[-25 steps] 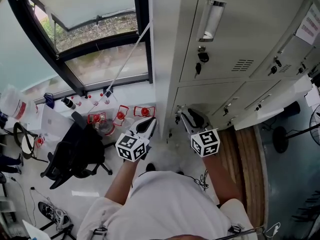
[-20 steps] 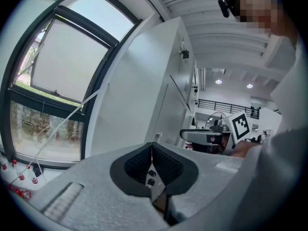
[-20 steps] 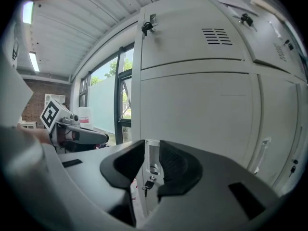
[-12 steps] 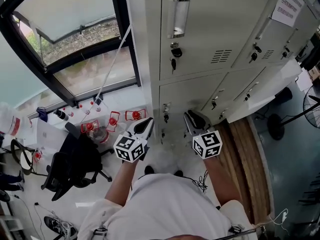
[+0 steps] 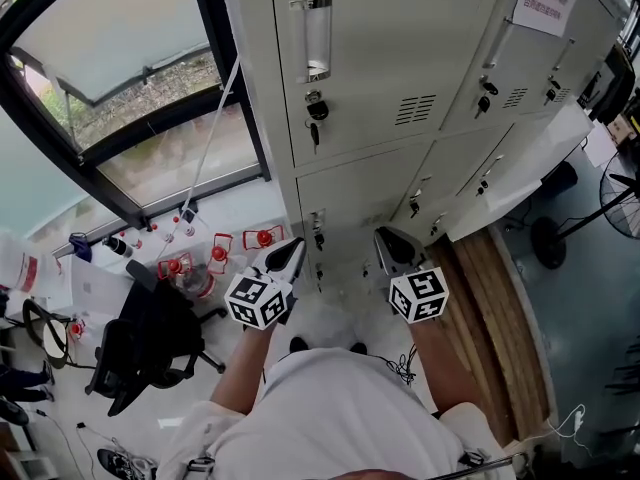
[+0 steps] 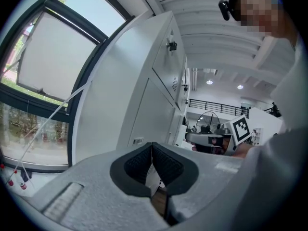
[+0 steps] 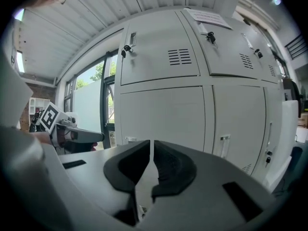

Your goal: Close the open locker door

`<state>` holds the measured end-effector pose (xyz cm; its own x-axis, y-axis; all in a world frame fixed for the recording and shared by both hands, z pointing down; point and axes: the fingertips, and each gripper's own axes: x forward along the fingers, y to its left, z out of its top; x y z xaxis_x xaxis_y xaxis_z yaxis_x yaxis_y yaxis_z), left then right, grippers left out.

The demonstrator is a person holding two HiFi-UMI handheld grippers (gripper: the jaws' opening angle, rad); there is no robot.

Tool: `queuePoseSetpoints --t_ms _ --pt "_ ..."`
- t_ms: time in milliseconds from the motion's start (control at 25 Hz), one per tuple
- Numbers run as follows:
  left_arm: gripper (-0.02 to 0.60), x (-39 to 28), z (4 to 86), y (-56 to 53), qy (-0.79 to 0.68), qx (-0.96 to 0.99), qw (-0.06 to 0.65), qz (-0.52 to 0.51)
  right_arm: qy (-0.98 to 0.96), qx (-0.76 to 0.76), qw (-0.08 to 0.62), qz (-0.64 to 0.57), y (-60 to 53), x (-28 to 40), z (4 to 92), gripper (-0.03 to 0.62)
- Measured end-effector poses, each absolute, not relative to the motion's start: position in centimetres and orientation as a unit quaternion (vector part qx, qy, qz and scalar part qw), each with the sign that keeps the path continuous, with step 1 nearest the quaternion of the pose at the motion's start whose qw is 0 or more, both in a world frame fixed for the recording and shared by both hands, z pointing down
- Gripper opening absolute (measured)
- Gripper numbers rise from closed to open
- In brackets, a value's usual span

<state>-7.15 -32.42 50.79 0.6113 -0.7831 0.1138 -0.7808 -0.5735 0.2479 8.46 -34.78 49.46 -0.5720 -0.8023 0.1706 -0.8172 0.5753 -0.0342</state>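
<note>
The left gripper [image 5: 291, 251] is pressed shut, empty. The right gripper [image 5: 391, 239] is being closed on nothing, a thin gap left.

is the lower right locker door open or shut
Open: the pale grey metal locker door juts out from the locker bank, unlike its flush neighbours.
</note>
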Motion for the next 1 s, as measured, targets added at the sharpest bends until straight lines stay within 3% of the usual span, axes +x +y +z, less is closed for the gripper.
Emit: queuePoseSetpoints --t_ms 1000 --pt "0.015 -5.2 50.6 -32.9 -0.437 0.889 0.137 -0.010 -0.878 0.476 0.042 0.039 -34.6 11.0 48.7 0.003"
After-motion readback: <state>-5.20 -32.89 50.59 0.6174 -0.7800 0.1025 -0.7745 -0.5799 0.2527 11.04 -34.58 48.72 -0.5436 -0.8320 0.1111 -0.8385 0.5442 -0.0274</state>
